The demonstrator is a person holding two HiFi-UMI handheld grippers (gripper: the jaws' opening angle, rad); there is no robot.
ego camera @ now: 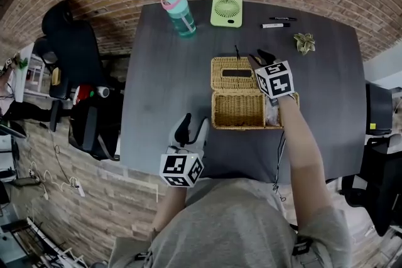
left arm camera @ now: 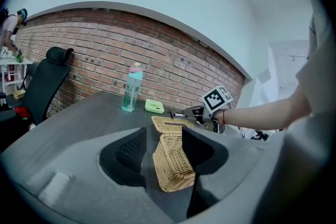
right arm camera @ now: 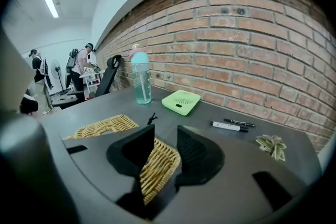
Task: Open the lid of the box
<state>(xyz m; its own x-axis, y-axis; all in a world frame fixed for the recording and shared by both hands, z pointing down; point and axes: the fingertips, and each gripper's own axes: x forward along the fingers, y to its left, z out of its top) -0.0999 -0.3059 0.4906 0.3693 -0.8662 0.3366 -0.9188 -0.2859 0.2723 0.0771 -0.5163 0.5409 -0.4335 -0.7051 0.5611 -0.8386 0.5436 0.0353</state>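
Dark table (ego camera: 169, 85): seeing wicker box (ego camera: 242, 111) at its middle, upright, slotted lid (ego camera: 226, 81) apparently still down. Reads as grasp step. Have right gripper (right arm camera: 164, 136) part-open, straddling lid's right edge by far corner, not visibly clamped. Have left gripper (ego camera: 192, 127) jaws apart, empty, near box's front-left corner. Suggest seating the rim deep between the jaws, pinching, swinging up in 1 arc; brace body with left against tipping. No readable brand or text: only square markers (ego camera: 274, 78) on the 2 grippers; marker pen (ego camera: 275, 25) print too small.
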